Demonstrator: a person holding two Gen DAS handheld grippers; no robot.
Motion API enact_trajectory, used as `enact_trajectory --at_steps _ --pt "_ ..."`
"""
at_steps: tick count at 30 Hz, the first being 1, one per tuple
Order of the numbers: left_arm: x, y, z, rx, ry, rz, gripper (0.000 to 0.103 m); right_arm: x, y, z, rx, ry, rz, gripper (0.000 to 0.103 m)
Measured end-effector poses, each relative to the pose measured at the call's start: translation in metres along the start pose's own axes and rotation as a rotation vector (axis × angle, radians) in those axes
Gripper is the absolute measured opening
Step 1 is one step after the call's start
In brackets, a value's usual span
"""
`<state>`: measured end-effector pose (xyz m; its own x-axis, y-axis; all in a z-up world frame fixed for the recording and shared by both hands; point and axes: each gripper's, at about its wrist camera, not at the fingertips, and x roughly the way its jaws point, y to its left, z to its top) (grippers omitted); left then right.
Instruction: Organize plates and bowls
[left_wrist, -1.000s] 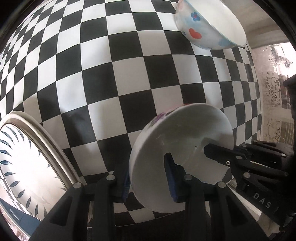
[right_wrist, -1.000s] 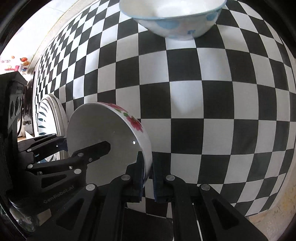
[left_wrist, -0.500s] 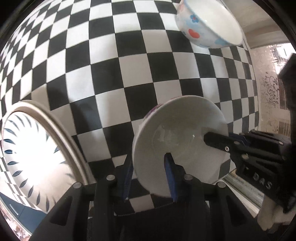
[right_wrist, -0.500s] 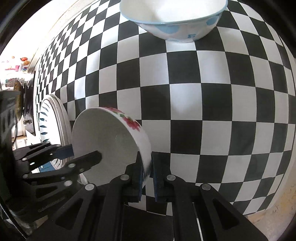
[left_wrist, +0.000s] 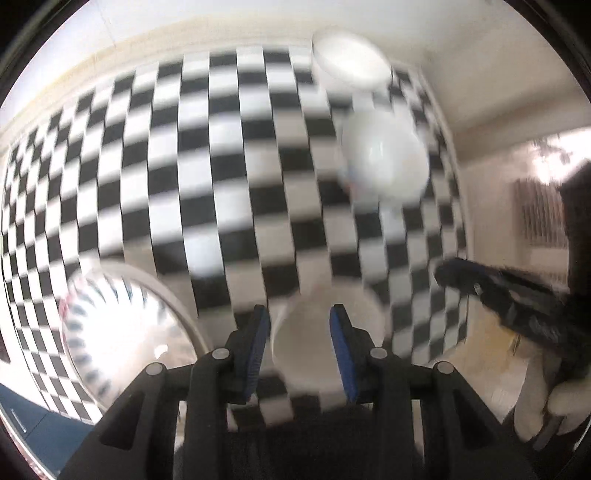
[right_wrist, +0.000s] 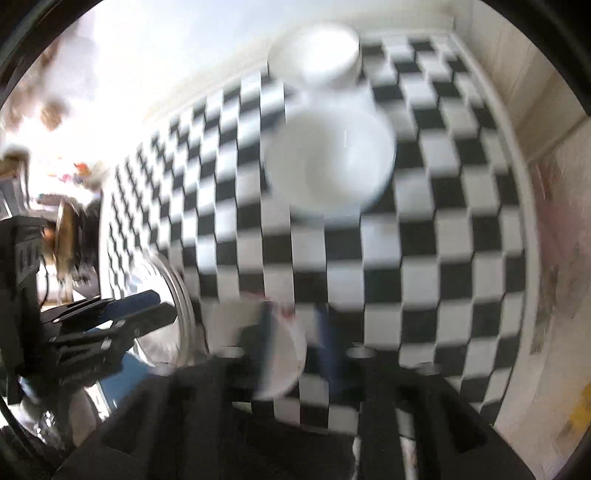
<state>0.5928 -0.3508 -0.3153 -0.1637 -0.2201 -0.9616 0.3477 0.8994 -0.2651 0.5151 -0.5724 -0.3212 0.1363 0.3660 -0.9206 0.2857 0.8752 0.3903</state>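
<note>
Both views are motion-blurred. A white flowered bowl (left_wrist: 325, 336) sits on the checkered cloth between the fingers of my left gripper (left_wrist: 299, 347), which is open and no longer pinches its rim. In the right wrist view the same bowl (right_wrist: 280, 354) lies under my right gripper (right_wrist: 299, 343), whose fingers are spread apart. A larger white bowl with blue rim (right_wrist: 328, 162) stands farther back; it also shows in the left wrist view (left_wrist: 384, 162). A white dish (right_wrist: 314, 55) sits at the far edge. A patterned plate (left_wrist: 122, 328) lies at the lower left.
The checkered table (left_wrist: 221, 184) ends at a pale wall behind and at its right edge (right_wrist: 524, 221). My right gripper shows in the left wrist view (left_wrist: 517, 306); my left gripper shows in the right wrist view (right_wrist: 110, 317).
Both grippers have opened and let go of the flowered bowl, which now rests on the cloth. Both have pulled back and tilted up, so the far bowls and wall come into view.
</note>
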Motion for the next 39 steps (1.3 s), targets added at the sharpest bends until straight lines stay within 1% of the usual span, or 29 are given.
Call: enact_trajectory --at_steps 2,4,5,6,7,9,11,12,13,15,17,18,19,21,22,23,24,25,26,27,28,29,32,35,39 --pt "-0.008 -0.001 0.029 -0.022 -0.058 0.009 0.035 -0.02 -0.005 0.024 -0.013 -0.1 0.042 0.094" --pt "-0.014 -0.003 0.065 -0.032 -0.125 0.032 0.035 -0.031 -0.009 0.049 -0.028 -0.162 0.047 0.094" --pt "-0.017 -0.001 0.078 -0.034 -0.146 0.039 0.035 -0.031 -0.009 0.06 -0.023 -0.181 0.034 0.094" --pt "-0.017 -0.002 0.095 -0.039 -0.166 0.041 0.035 -0.031 -0.014 0.078 -0.017 -0.206 0.012 0.094" --pt "-0.015 -0.005 0.111 -0.04 -0.178 0.037 0.035 -0.029 -0.017 0.089 -0.013 -0.213 -0.001 0.094" --pt "-0.007 -0.009 0.143 -0.041 -0.185 0.037 0.035 -0.02 -0.028 0.118 0.023 -0.224 -0.054 0.094" --pt "0.006 -0.012 0.168 -0.04 -0.176 0.031 0.035 -0.008 -0.038 0.144 0.045 -0.22 -0.064 0.093" --pt "0.014 -0.011 0.182 -0.046 -0.167 0.021 0.035 0.0 -0.045 0.16 0.066 -0.211 -0.062 0.089" --pt "0.025 -0.007 0.192 -0.047 -0.15 0.003 0.035 0.007 -0.049 0.168 0.079 -0.207 -0.052 0.087" --pt "0.045 -0.007 0.212 -0.054 -0.111 -0.008 0.035 0.023 -0.059 0.19 0.117 -0.182 -0.033 0.074" --pt "0.063 -0.008 0.226 -0.051 -0.075 -0.009 0.035 0.04 -0.064 0.205 0.153 -0.15 -0.016 0.067" --pt "0.073 -0.008 0.233 -0.05 -0.061 -0.004 0.034 0.046 -0.066 0.209 0.167 -0.137 -0.006 0.061" --pt "0.078 -0.009 0.236 -0.046 -0.049 -0.006 0.034 0.054 -0.068 0.214 0.181 -0.12 0.001 0.058" --pt "0.089 -0.011 0.243 -0.039 -0.035 -0.001 0.033 0.068 -0.072 0.224 0.201 -0.095 0.017 0.048" --pt "0.094 -0.012 0.247 -0.028 -0.028 -0.004 0.033 0.074 -0.074 0.224 0.205 -0.085 0.022 0.044" --pt "0.098 -0.012 0.25 -0.022 -0.023 0.003 0.033 0.08 -0.074 0.227 0.21 -0.073 0.023 0.037" --pt "0.103 -0.012 0.253 -0.014 -0.015 0.007 0.033 0.085 -0.074 0.228 0.213 -0.065 0.022 0.026" --pt "0.107 -0.012 0.255 -0.009 -0.011 0.001 0.031 0.09 -0.074 0.228 0.216 -0.052 0.012 0.02" --pt "0.106 -0.013 0.256 -0.006 -0.011 -0.001 0.028 0.093 -0.074 0.229 0.22 -0.044 0.01 0.017" --pt "0.108 -0.013 0.256 0.002 -0.009 -0.003 0.022 0.095 -0.073 0.229 0.221 -0.045 0.006 0.016" --pt "0.107 -0.014 0.256 0.005 -0.007 -0.012 0.021 0.095 -0.07 0.23 0.218 -0.046 -0.004 0.016" --pt "0.108 -0.016 0.255 0.005 -0.006 -0.024 0.021 0.094 -0.069 0.229 0.218 -0.045 -0.008 0.016" --pt "0.104 -0.021 0.252 0.016 -0.02 -0.006 0.021 0.095 -0.067 0.226 0.217 -0.041 -0.026 0.014" --pt "0.097 -0.025 0.25 0.02 -0.031 -0.007 0.021 0.092 -0.062 0.223 0.22 -0.044 -0.016 0.013" --pt "0.074 -0.029 0.24 0.034 -0.06 -0.01 0.021 0.076 -0.049 0.215 0.215 -0.07 -0.008 0.013"
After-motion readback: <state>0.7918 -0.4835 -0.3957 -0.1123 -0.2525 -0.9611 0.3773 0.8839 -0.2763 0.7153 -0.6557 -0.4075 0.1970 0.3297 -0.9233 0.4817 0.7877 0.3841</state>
